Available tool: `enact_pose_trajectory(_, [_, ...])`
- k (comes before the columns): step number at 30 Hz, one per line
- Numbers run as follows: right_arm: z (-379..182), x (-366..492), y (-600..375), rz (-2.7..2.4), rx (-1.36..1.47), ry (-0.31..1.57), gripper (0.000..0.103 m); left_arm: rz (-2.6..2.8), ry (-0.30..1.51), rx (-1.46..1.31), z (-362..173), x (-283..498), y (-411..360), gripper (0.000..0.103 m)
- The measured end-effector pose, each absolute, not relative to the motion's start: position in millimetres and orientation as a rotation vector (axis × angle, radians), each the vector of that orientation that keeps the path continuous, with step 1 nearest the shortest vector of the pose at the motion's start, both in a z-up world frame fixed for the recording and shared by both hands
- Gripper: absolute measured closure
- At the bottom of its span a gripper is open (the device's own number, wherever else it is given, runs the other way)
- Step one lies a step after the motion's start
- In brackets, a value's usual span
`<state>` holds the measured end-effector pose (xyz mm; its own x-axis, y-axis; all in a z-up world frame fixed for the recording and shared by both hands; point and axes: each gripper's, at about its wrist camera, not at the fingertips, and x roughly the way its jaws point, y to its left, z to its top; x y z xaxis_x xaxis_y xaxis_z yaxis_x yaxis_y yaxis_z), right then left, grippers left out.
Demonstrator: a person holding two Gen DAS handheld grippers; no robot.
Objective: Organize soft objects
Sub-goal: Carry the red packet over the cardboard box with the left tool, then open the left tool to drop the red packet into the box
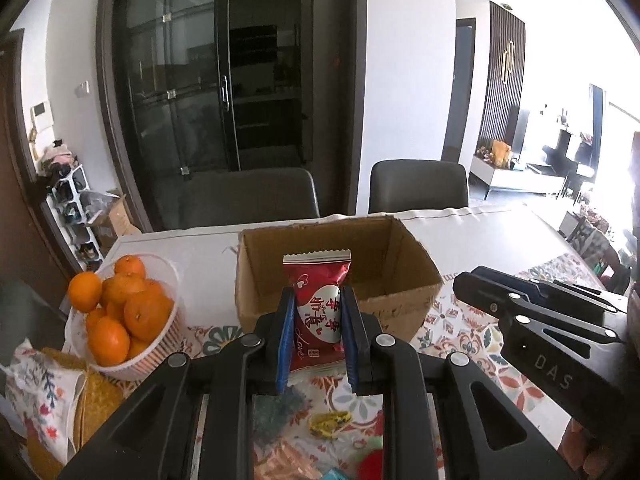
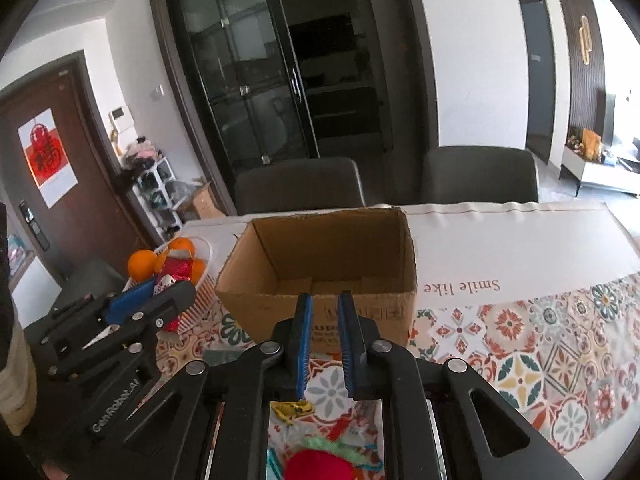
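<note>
My left gripper (image 1: pixel 318 300) is shut on a red snack packet (image 1: pixel 318 308) and holds it upright above the table, just in front of an open cardboard box (image 1: pixel 340 272). The packet also shows in the right wrist view (image 2: pixel 174 276), held by the left gripper (image 2: pixel 152 292). My right gripper (image 2: pixel 323 300) is slightly open and holds nothing, just before the box (image 2: pixel 320 268). It appears at the right of the left wrist view (image 1: pixel 472 280). A red and green soft item (image 2: pixel 320 464) and a small yellow item (image 2: pixel 292 408) lie on the table below it.
A white basket of oranges (image 1: pixel 120 312) stands left of the box. Folded patterned cloths (image 1: pixel 52 392) lie at the near left. The table has a patterned cover (image 2: pixel 540 344). Two dark chairs (image 2: pixel 480 176) stand behind the table.
</note>
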<state>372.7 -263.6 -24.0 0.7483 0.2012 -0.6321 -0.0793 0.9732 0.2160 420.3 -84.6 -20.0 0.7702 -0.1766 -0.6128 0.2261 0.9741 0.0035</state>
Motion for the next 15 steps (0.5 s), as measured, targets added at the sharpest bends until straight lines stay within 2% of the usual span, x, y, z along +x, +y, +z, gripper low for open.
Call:
enact_pose_trajectory(8, [-28.2,428.2,-274.3,0.147,0.2,0.817,0.088,-0.249,0.759,0.102,-23.9,484.2,-97.3,0.081])
enact_pose_trajectory(15, [-54.2,479.2,-288.7,0.137,0.272,0.97,0.088,-0.269,0.911,0.122,-45.6,534.9,-107.1,0.08])
